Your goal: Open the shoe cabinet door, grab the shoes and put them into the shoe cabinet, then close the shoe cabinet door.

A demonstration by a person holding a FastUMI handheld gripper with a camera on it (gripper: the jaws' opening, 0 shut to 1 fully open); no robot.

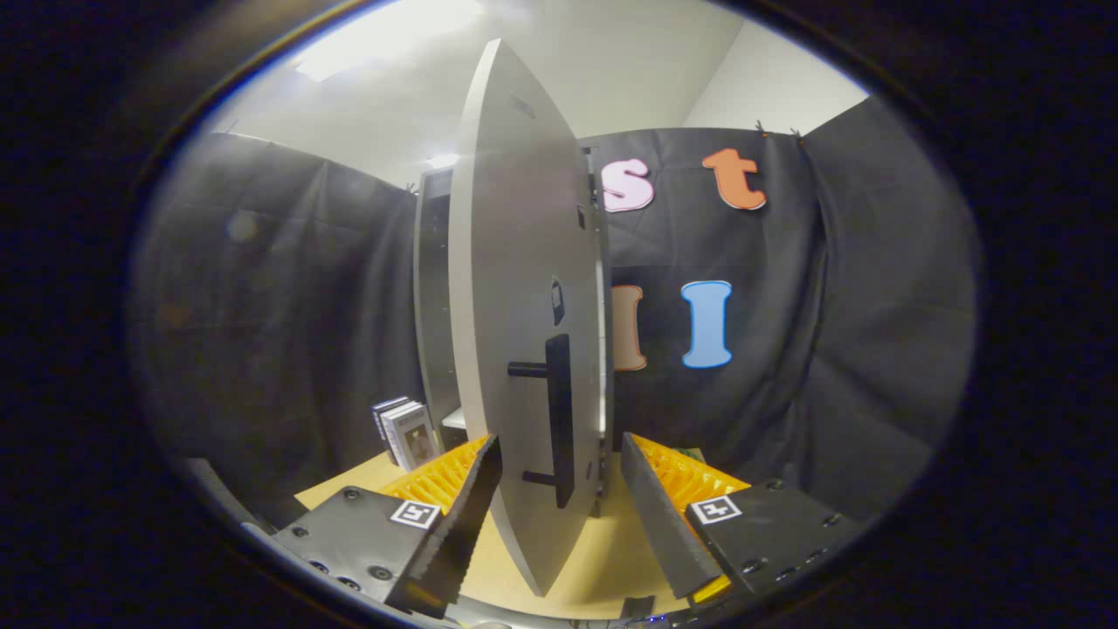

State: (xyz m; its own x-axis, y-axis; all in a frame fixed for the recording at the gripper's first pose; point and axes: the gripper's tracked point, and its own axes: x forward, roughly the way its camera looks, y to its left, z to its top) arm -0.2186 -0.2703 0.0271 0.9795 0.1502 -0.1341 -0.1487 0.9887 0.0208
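Here the cabinet [434, 288] stands on the worktop [603, 559] with its door [515, 288] swung out towards us, nearly edge-on, so the pale panel fills the middle and hides most of the inside. The gripper [559, 502] has its fingers [467, 515] spread wide, one on each side of the door's lower part, and I cannot tell whether either actually touches the panel. The dark bar handle [559, 419] sits upright on the door's face, held off it by two short stubs, just ahead of the fingers and between them. Behind the door's left edge a strip of the dark interior shows, with a pale shelf [454, 419] low down. Left of the cabinet, a few boxes [406, 432] stand upright on the worktop, close to the carcass. The door itself is what stands in the way here: it blocks the opening from this side. Black cloth [279, 314] hangs all round behind.
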